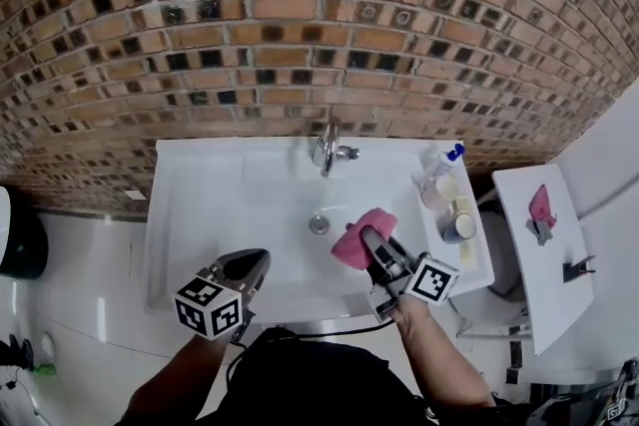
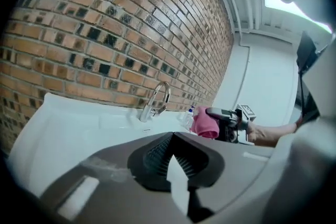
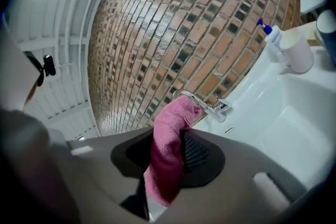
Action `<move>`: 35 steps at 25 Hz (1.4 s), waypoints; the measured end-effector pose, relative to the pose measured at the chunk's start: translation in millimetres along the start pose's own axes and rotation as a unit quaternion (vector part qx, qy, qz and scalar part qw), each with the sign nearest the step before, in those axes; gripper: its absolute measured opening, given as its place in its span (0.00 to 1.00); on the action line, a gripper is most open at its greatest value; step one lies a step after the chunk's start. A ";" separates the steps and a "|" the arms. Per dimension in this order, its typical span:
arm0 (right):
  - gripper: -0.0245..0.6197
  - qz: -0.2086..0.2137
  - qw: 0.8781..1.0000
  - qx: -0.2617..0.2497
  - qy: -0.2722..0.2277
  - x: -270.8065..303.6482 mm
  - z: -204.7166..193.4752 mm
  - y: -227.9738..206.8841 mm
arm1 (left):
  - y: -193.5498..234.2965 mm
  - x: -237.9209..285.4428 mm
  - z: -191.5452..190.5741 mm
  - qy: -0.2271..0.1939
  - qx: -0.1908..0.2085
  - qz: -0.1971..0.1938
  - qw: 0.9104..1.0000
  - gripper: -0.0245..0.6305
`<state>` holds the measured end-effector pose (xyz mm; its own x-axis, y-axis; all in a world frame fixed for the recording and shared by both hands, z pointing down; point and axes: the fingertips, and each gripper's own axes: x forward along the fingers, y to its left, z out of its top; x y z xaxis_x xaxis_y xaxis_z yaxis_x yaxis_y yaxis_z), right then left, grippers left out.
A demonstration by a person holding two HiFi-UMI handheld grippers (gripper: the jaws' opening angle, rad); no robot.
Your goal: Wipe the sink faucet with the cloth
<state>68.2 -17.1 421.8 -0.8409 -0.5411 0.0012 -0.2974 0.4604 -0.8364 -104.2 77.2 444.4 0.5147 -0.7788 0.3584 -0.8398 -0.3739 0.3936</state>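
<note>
The chrome faucet [image 1: 327, 147] stands at the back rim of the white sink [image 1: 200, 205], against the brick wall. My right gripper [image 1: 367, 240] hovers over the basin in front of the faucet, shut on a pink cloth [image 1: 361, 236] that bunches out past its tips. In the right gripper view the cloth [image 3: 168, 149] hangs between the jaws of the gripper [image 3: 176, 134], and the faucet [image 3: 207, 105] lies just beyond it, apart from it. My left gripper [image 1: 250, 264] is over the sink's front left, shut and empty. The left gripper view shows the faucet [image 2: 157, 99] and the cloth [image 2: 203, 124].
A pump bottle [image 1: 439, 170] and two cups [image 1: 459, 224] stand on the sink's right ledge. The drain [image 1: 319, 223] is mid-basin. A white side shelf [image 1: 519, 244] at the right holds a pink item [image 1: 542, 210]. A black bin [image 1: 20, 244] sits at the left.
</note>
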 end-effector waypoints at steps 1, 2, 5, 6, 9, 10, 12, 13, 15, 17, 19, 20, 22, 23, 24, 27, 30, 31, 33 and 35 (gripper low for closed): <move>0.23 -0.006 1.000 -0.015 0.007 -11.2 -0.5 4.5 | -3.0 -0.3 -3.2 -0.002 -0.011 0.006 1.000 0.05; 0.23 -0.009 0.999 -0.035 0.015 -22.7 -0.2 10.4 | -6.2 -1.0 -6.1 -0.005 -0.021 0.012 1.000 0.05; 0.23 0.001 0.995 -0.090 0.037 -57.1 0.4 32.5 | -22.6 -3.2 -10.0 -0.019 -0.040 0.027 0.999 0.05; 0.22 0.005 0.994 -0.101 0.042 -68.5 -0.8 37.2 | -29.9 -3.2 -10.3 -0.023 -0.038 0.031 0.999 0.05; 0.23 0.010 0.991 -0.123 0.059 -100.5 -8.3 41.4 | -54.2 -1.2 -13.6 -0.032 -0.031 0.036 0.998 0.05; 0.22 0.010 0.990 -0.127 0.065 -110.1 -11.9 41.1 | -62.7 -0.7 -16.0 -0.034 -0.031 0.037 0.998 0.05; 0.22 0.010 0.988 -0.135 0.079 -127.0 -20.4 40.7 | -79.0 -0.5 -23.2 -0.032 -0.031 0.038 0.998 0.05; 0.23 0.010 0.987 -0.139 0.085 -134.5 -24.9 41.3 | -86.0 -0.7 -27.5 -0.029 -0.030 0.039 0.998 0.05; 0.22 0.016 0.985 -0.143 0.097 -147.5 -34.3 44.1 | -97.6 -2.3 -36.2 -0.024 -0.031 0.043 0.998 0.05; 0.22 0.024 0.983 -0.146 0.107 -157.1 -41.7 46.3 | -105.7 -5.3 -42.3 -0.022 -0.031 0.050 0.998 0.05; 0.22 0.026 0.981 -0.154 0.117 -164.0 -47.5 45.5 | -111.8 -8.7 -46.8 -0.023 -0.033 0.056 0.998 0.05; 0.22 0.024 0.979 -0.160 0.121 -167.0 -50.2 44.6 | -114.6 -10.1 -49.7 -0.023 -0.034 0.057 0.998 0.05; 0.22 0.023 0.976 -0.175 0.130 -171.5 -55.0 45.1 | -118.4 -11.8 -57.1 -0.019 -0.038 0.060 0.997 0.05; 0.22 0.024 0.974 -0.182 0.134 -172.6 -57.4 46.2 | -119.3 -12.4 -60.8 -0.016 -0.040 0.061 0.997 0.05; 0.22 0.026 0.972 -0.189 0.138 -173.1 -59.9 47.4 | -120.2 -13.1 -64.1 -0.014 -0.040 0.064 0.997 0.05; 0.22 0.028 0.968 -0.203 0.145 -175.3 -66.1 49.2 | -124.7 -16.3 -70.8 -0.012 -0.041 0.067 0.997 0.05; 0.22 0.023 0.965 -0.212 0.150 -178.2 -69.3 49.0 | -128.5 -18.3 -73.0 -0.012 -0.038 0.067 0.997 0.05; 0.22 0.022 0.965 -0.215 0.151 -178.1 -69.7 49.3 | -129.2 -18.7 -72.1 -0.013 -0.036 0.066 0.997 0.05; 0.22 0.023 0.963 -0.221 0.152 -177.4 -69.3 51.0 | -130.9 -19.3 -68.6 -0.015 -0.031 0.064 0.997 0.05; 0.22 0.023 0.962 -0.226 0.151 -177.1 -68.3 52.4 | -132.2 -20.1 -65.6 -0.016 -0.026 0.063 0.998 0.05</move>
<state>170.7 150.9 415.2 -0.9306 -0.3150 0.1864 -0.3655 0.7744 -0.5165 7.8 175.4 440.7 0.3989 -0.8337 0.3819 -0.8870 -0.2453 0.3912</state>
